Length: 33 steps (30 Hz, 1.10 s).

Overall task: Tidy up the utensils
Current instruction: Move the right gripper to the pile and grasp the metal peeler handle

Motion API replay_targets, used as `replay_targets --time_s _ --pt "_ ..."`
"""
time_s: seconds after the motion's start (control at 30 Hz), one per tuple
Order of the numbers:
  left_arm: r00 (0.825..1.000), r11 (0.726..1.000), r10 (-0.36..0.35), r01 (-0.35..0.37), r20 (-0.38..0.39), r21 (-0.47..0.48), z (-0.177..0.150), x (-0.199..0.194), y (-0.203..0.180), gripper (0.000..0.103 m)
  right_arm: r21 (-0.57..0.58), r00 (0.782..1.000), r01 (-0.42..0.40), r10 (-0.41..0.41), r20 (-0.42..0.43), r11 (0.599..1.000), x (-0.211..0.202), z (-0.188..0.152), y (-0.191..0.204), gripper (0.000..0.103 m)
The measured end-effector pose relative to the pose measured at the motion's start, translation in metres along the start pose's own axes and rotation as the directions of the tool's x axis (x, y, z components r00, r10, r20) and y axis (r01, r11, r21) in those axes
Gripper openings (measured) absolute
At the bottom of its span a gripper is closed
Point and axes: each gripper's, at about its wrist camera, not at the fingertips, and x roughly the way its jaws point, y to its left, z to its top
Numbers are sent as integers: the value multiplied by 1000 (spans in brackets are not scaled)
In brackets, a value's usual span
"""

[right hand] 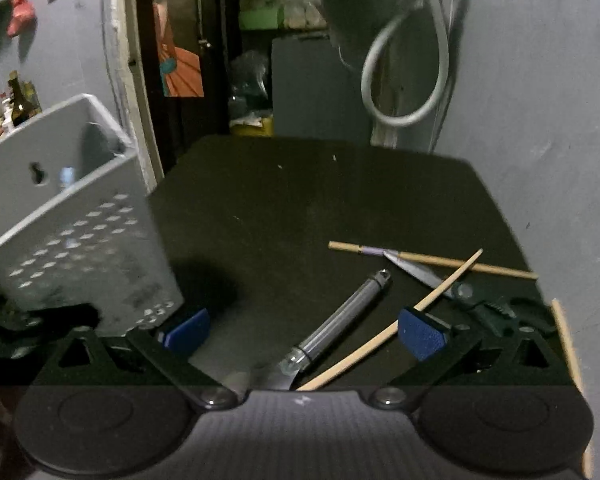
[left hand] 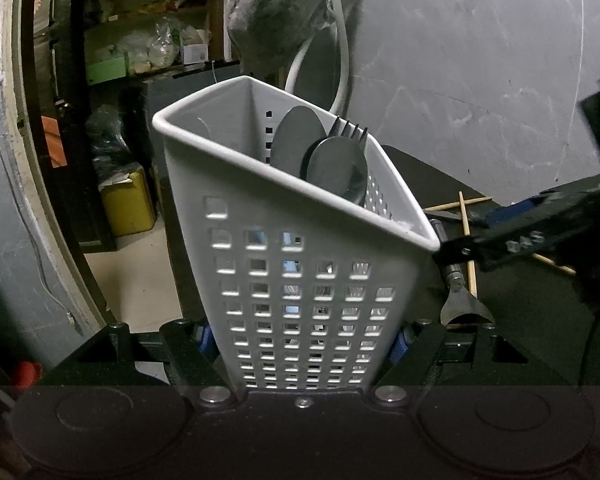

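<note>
While the left gripper clamps the base of the white perforated caddy between its blue pads, the caddy sits tilted, its open top leaning away from the camera. Two dark spoons and a dark fork stand inside, heads up, against the far wall.

Right gripper: jaws wide apart, nothing between the pads. It hovers over the dark tabletop, and the frame is blurred. Just ahead of its fingers lies a peeler with a grey ribbed handle; one bamboo chopstick runs beside it, close to the right-hand pad. Farther right a second chopstick crosses a small knife, next to some dark tool, too dim to name. A third stick lies at the table's right edge. From this view the caddy stands at the table's left side.
</note>
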Motion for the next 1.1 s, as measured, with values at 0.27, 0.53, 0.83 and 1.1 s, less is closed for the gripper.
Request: replay_targets --time_s 0.27,0.53,0.83,1.1 --pt "1000 1000 5 -5 -5 -4 3 2 -1 76 61 998 -14 18 -68 998 44 9 -19 102" --pt "1000 1000 10 -10 -4 -6 2 2 -1 76 84 997 12 -6 -73 996 56 10 -17 88" --pt "1000 1000 10 -10 -3 -6 2 1 -2 76 91 995 58 -49 -89 994 50 2 -9 33" --pt "1000 1000 8 -8 0 -6 0 0 0 76 15 986 -54 56 -154 998 24 -15 -2 21"
